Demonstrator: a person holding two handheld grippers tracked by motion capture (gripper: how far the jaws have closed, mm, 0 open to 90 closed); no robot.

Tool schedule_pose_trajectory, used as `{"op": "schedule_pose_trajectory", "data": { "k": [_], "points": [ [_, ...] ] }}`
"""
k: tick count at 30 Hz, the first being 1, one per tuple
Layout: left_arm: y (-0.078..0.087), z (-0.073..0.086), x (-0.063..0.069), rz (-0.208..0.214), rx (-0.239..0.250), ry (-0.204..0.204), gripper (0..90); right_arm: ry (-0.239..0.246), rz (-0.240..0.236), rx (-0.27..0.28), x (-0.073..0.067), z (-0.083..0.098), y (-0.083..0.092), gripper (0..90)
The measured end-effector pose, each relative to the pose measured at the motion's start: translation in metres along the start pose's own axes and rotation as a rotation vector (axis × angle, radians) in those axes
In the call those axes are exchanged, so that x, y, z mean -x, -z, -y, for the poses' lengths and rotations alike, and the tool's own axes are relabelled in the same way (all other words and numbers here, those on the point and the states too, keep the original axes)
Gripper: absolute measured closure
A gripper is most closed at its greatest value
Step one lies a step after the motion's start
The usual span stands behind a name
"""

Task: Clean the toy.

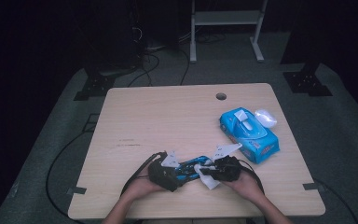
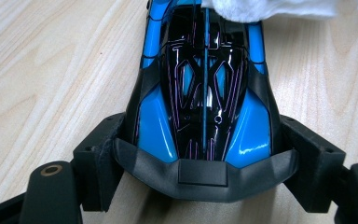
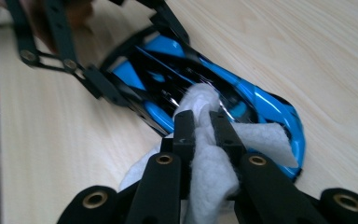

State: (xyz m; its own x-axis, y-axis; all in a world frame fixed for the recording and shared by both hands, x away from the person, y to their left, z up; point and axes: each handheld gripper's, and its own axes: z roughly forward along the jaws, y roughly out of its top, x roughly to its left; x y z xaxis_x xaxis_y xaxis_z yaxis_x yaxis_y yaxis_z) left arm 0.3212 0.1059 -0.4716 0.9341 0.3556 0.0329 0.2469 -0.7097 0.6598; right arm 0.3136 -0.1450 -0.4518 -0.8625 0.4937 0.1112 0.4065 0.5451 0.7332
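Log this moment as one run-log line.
left gripper: shut on toy car | right gripper: shut on white wipe, wipe on car roof | wipe pack: table's right side

On the light wooden table (image 1: 168, 116) we see a blue wet-wipe packet (image 1: 249, 134) (its flap raised) with a crumpled clear plastic wrapper (image 1: 265, 117) touching its far end.

Both hands are resting low at the near table edge, the left gripper (image 1: 179, 171) clamping the toy car's sides while the right gripper (image 3: 204, 123) is pinching a white wipe.
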Motion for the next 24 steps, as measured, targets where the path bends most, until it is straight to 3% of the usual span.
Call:
{"op": "schedule_pose_trajectory", "data": {
  "k": [6, 11, 20, 24],
  "points": [
    [-0.001, -0.001, 0.000, 0.004, 0.001, -0.002, 23.7, -0.033, 0.030, 0.017, 0.006, 0.005, 0.004, 82.0],
    [-0.001, -0.001, 0.000, 0.002, 0.003, 0.004, 23.7, 0.026, 0.013, 0.025, -0.010, -0.007, -0.010, 82.1],
    [-0.001, -0.001, 0.000, 0.002, 0.001, 0.002, 23.6, 0.089, -0.074, 0.025, -0.038, -0.037, -0.047, 82.0],
    [0.000, -0.001, 0.001, 0.001, -0.006, 0.002, 23.6, 0.084, -0.068, 0.025, -0.033, -0.036, -0.045, 82.0]
  ]
}}
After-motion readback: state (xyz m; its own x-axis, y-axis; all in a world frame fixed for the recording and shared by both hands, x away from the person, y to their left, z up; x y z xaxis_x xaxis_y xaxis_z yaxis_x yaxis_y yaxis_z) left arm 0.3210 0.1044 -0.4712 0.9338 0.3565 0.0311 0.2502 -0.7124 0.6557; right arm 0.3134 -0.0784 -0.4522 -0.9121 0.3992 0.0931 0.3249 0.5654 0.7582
